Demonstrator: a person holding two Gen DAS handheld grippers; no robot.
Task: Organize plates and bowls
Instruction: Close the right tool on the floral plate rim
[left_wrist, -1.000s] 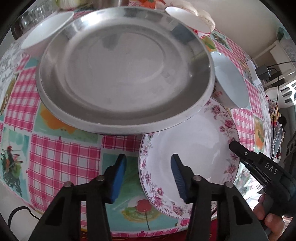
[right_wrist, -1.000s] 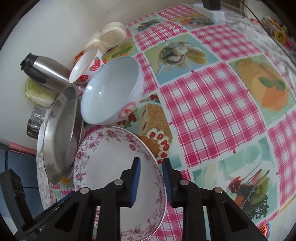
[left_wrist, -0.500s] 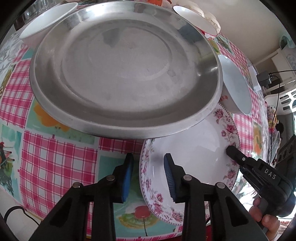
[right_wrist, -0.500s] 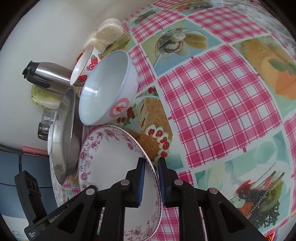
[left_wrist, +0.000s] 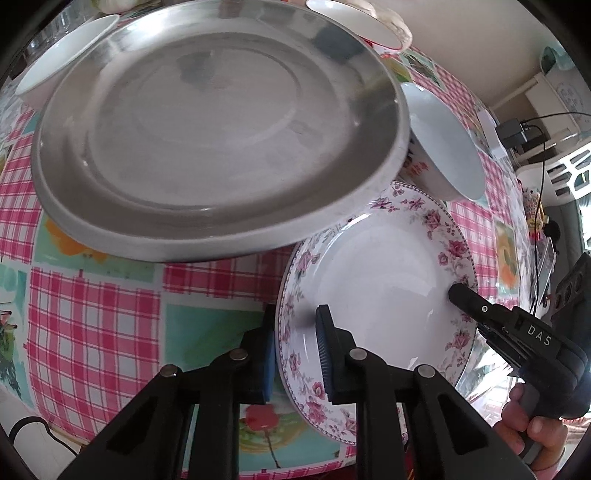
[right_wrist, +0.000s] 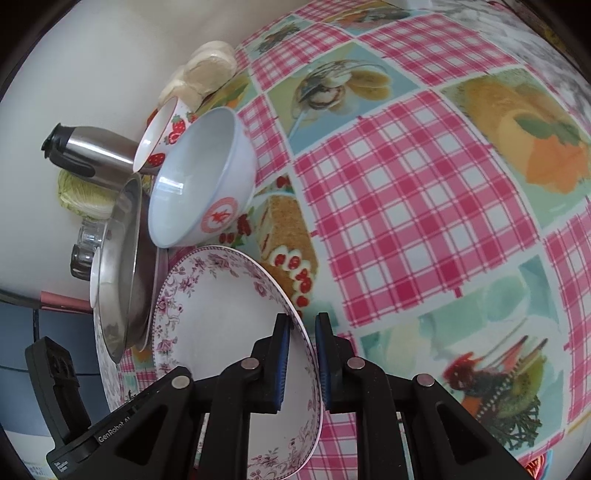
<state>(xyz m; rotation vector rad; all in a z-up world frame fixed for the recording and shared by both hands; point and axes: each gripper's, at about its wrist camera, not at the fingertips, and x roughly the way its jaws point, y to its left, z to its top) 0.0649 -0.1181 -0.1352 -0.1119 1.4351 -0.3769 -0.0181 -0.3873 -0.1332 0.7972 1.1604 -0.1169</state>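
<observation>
A white deep plate with a pink floral rim lies on the checked tablecloth, partly under a large steel plate. My left gripper straddles the floral plate's left rim. Its jaws are closing with the rim between them, and a thin gap still shows beside the inner pad. My right gripper is shut on the opposite rim, one pad inside and one outside. One of its fingers shows in the left wrist view, held by a hand.
A pale blue bowl with a red emblem leans beside the steel plate, and a strawberry bowl sits behind it. A white bowl is at the far left. A steel flask, a cabbage and a glass jar line the wall.
The left jaws have narrowed from wide apart to close around the floral plate's left rim. The right jaws have closed onto the opposite rim. Both views have edged slightly nearer the dishes.
</observation>
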